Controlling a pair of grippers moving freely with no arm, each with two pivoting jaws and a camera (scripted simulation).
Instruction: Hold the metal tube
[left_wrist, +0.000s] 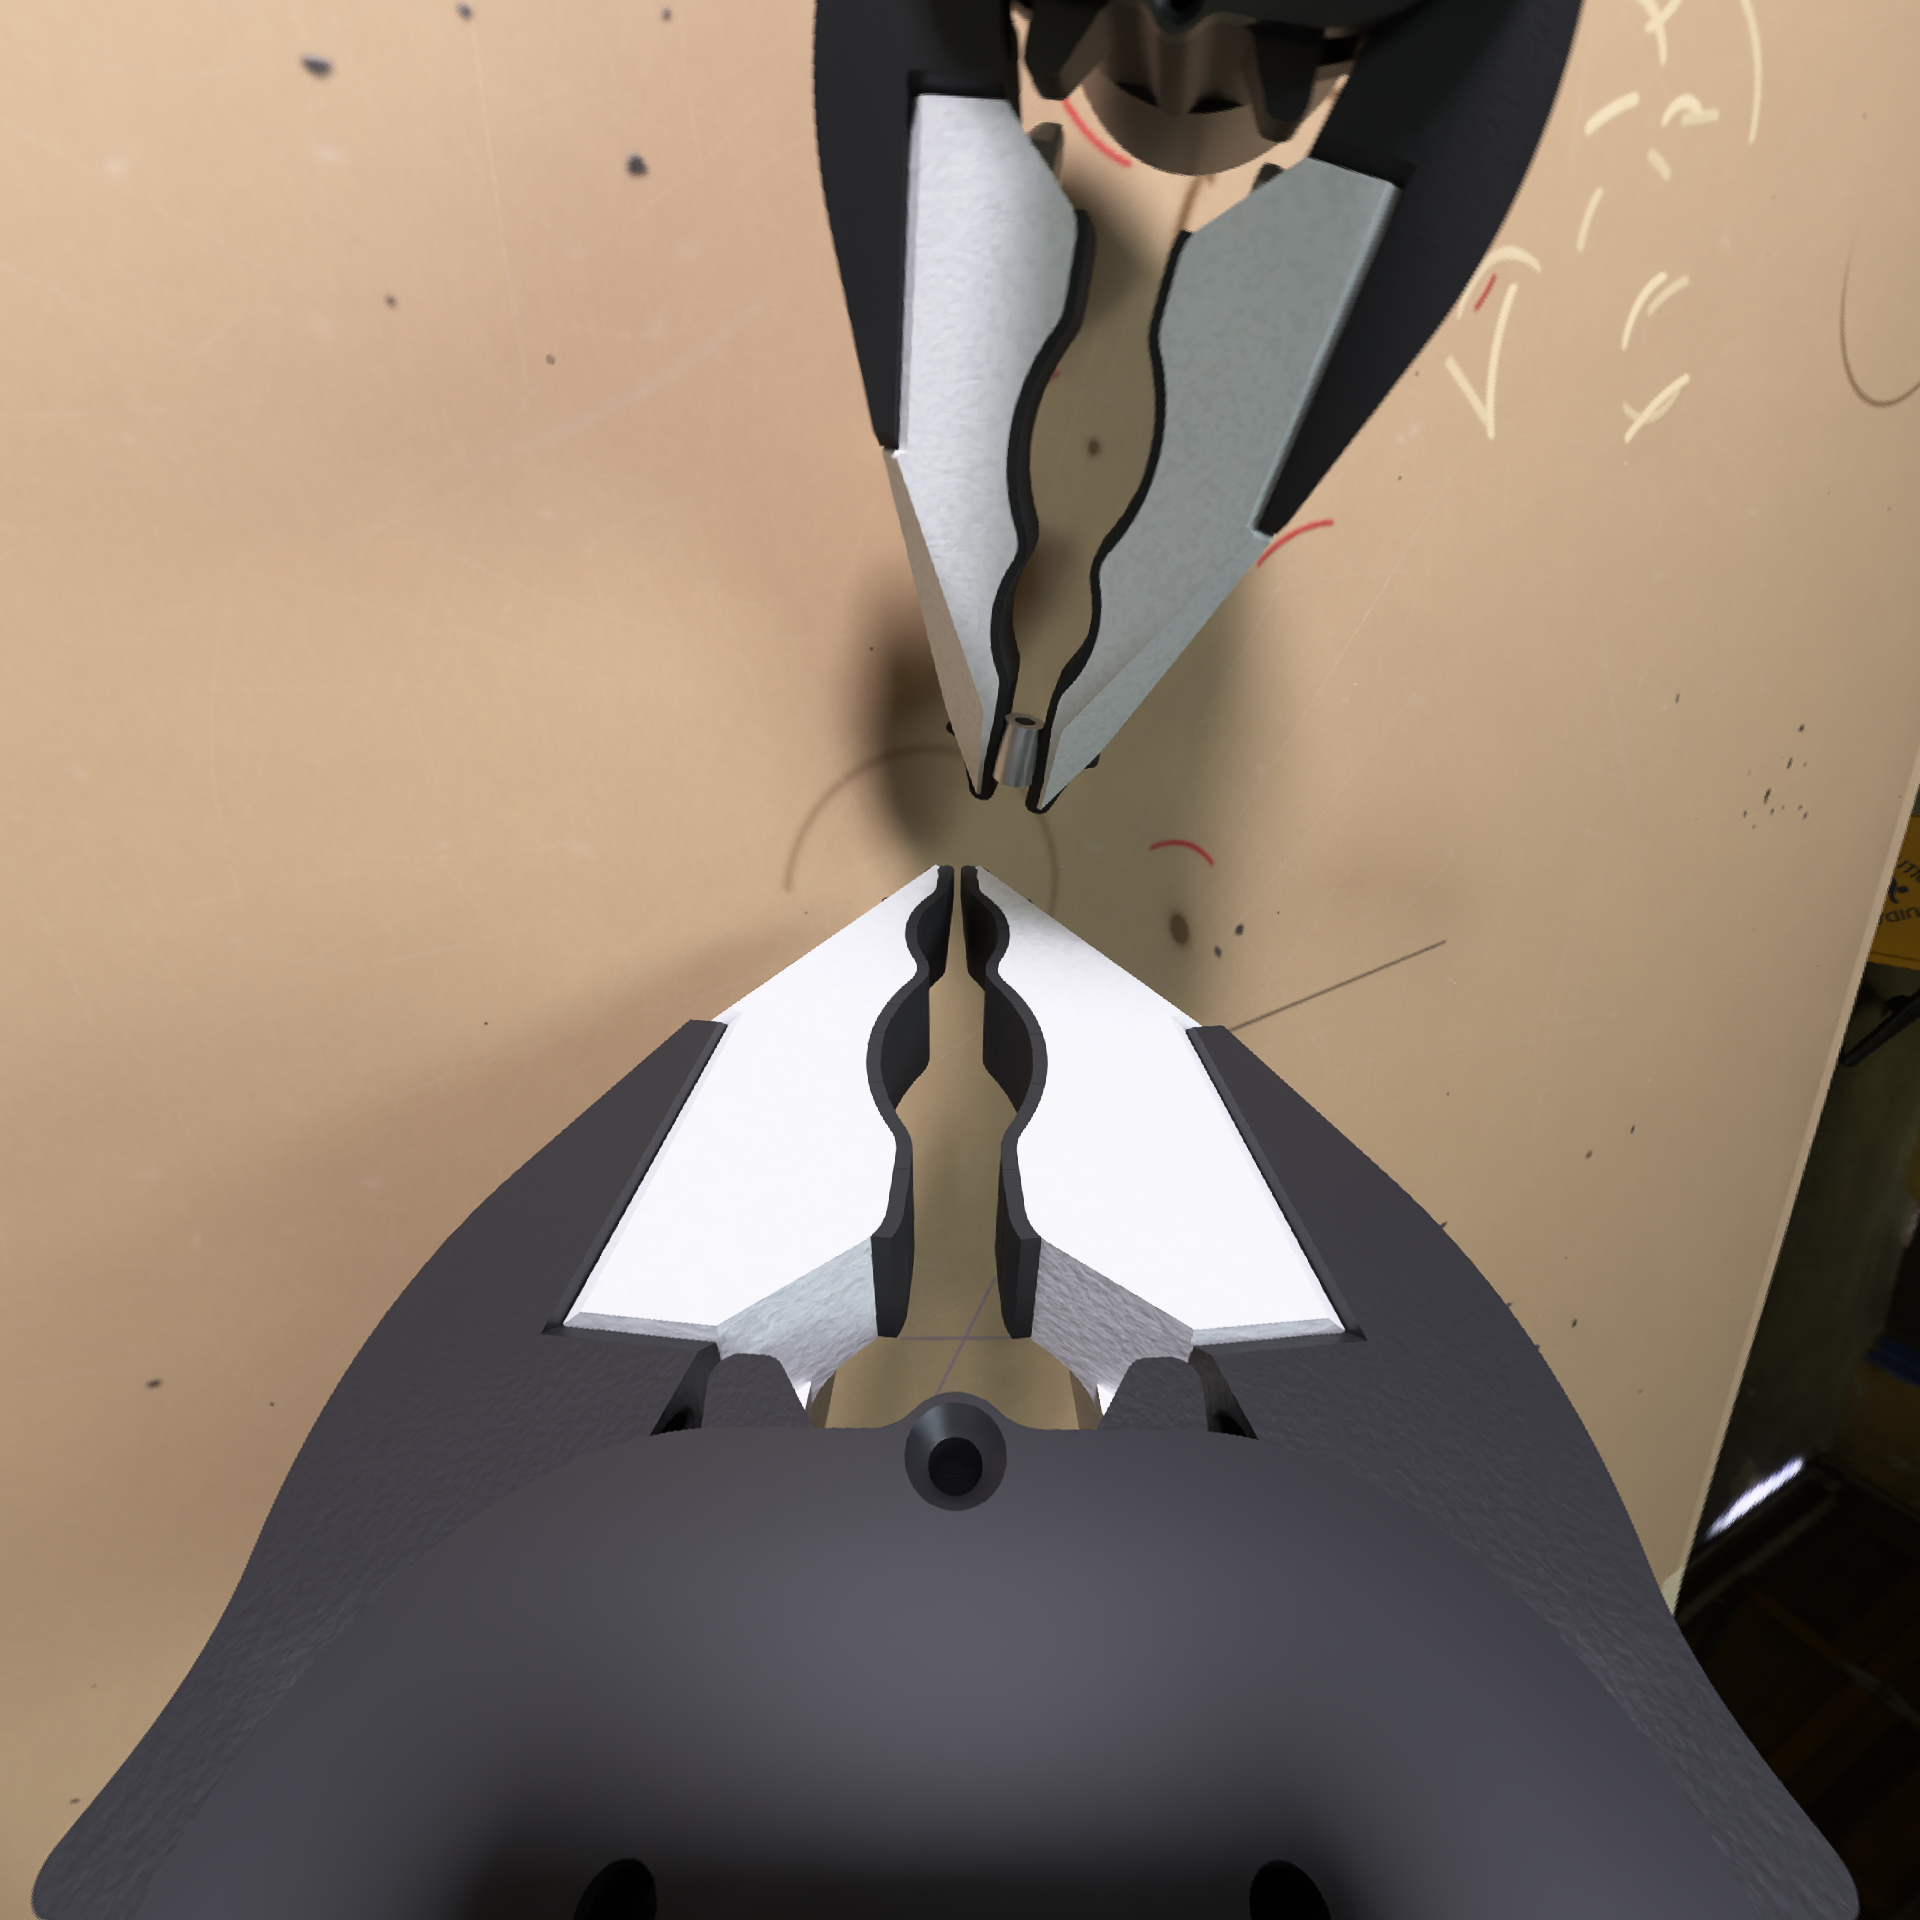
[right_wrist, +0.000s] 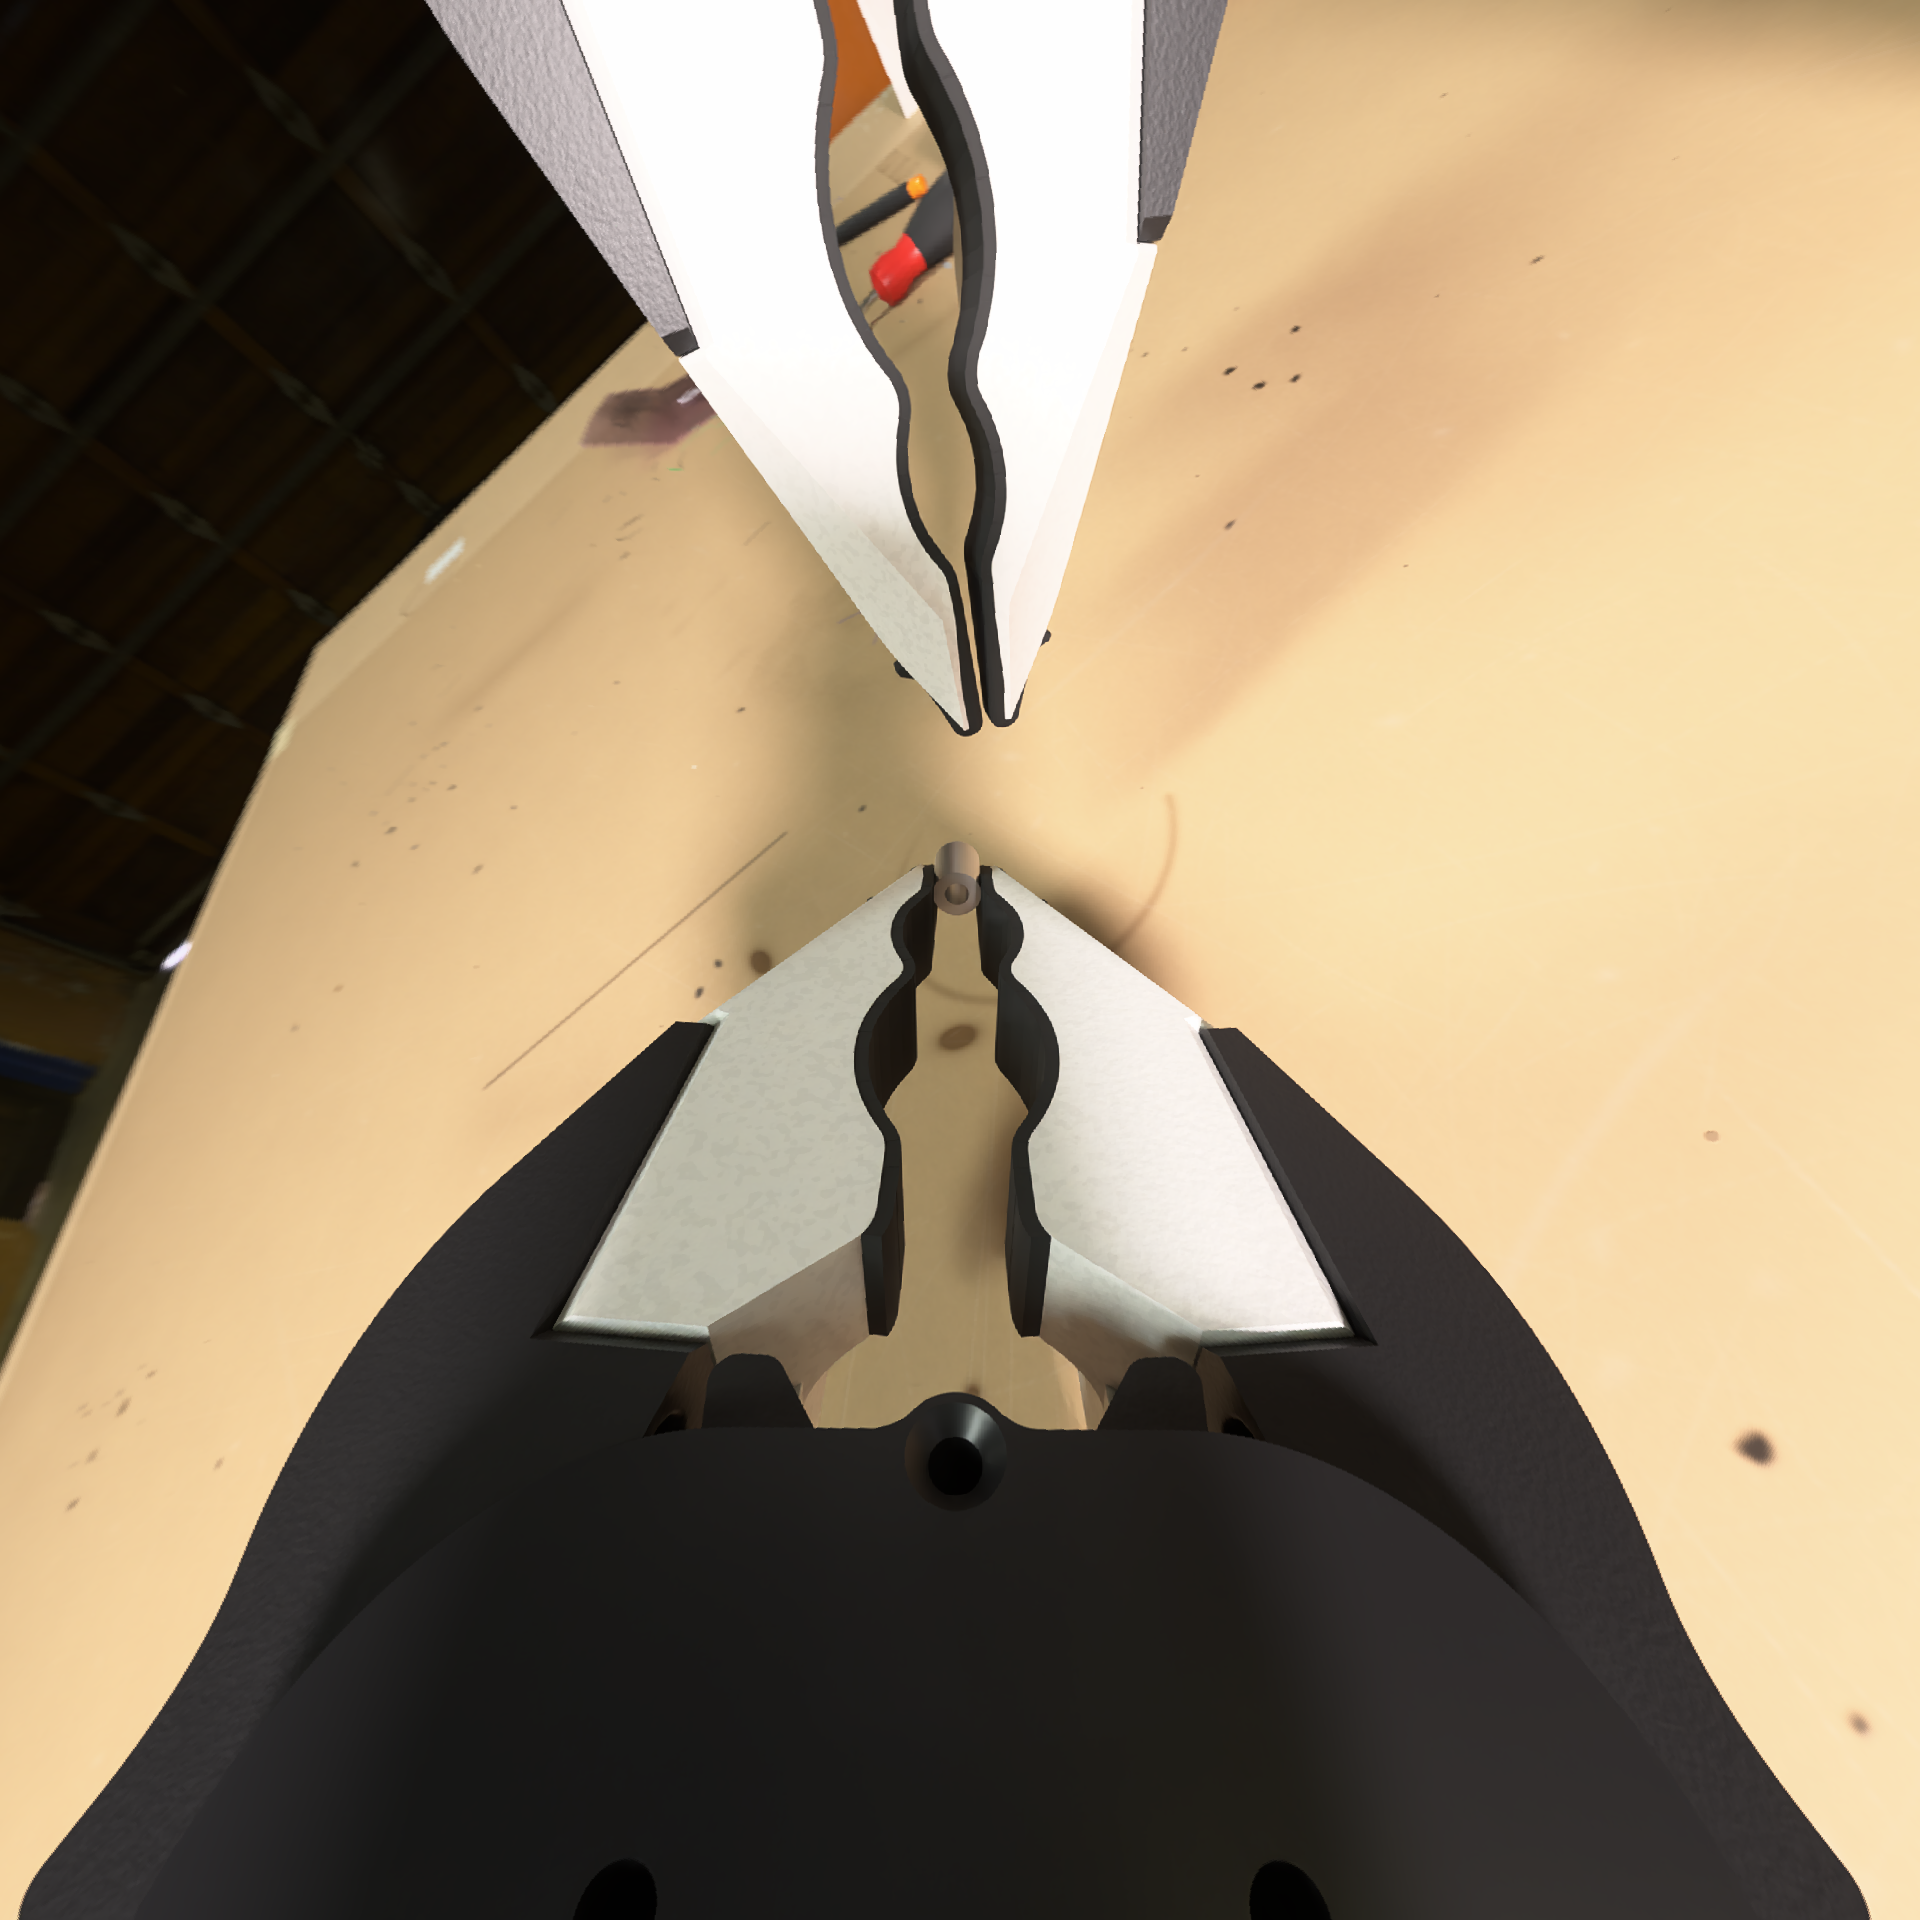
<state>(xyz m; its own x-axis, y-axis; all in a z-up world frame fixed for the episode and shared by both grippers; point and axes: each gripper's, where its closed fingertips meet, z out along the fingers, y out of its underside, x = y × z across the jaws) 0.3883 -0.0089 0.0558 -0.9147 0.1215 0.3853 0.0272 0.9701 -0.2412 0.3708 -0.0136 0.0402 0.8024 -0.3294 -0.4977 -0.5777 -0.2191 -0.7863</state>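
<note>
1. Nearest the lens in the left wrist view: left gripper (left_wrist: 956, 871), dark body, white fingers, tips pressed almost together with only a hairline slit, pinching nothing.
2. Directly ahead, nose to nose and just apart: right gripper (left_wrist: 1008, 802), tips clamped on a short metal tube (left_wrist: 1019, 750).
3. Tube lifted off the scuffed tan tabletop (left_wrist: 416, 727), held at the very tips of the right gripper only; dark shadow on the board beneath.
4. Key relation: tube straight ahead of the left gripper, a small gap between. Long axis running roughly along the right gripper's fingers, one open end facing up toward the left camera.
5. Right gripper plainly the nearer, already in contact; left gripper close but apart, with no room between its tips for the tube as they stand.
6. Judgement: holding looks achieved by the right side; any second grip from the left would call for spreading first, then closing in along the shared line.
7. Right wrist view only: tube (right_wrist: 956, 891) seen end-on, bore visible, seated between its own gripper's (right_wrist: 956, 883) tips; also a red-handled tool (right_wrist: 896, 265) far off on the table, glimpsed between the left gripper's (right_wrist: 982, 722) fingers.
8. Left wrist view only: tube's side wall and length, pale scribbles and red arcs on the board.
9. Risk, as judged: shallow tip grip, tube liable to pivot or slip if nudged.
</note>
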